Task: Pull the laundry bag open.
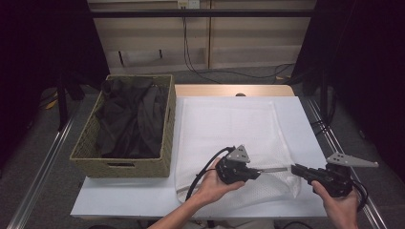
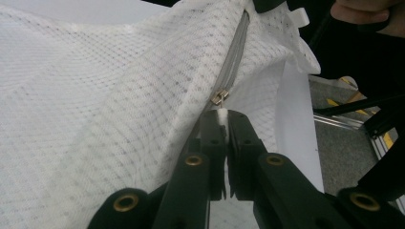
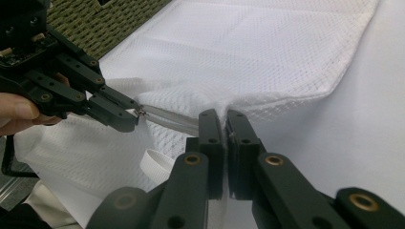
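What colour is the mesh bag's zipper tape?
Grey zipper tape on the white mesh bag; clearest in the left gripper view.

High view overhead, gripper views close, sharing zipper (image 2: 219,97)

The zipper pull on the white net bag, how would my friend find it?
Start at the white mesh bag on the table beside the wicker basket. Follow its grey zipper along the near edge to the left gripper. The small metal zipper pull shines there.
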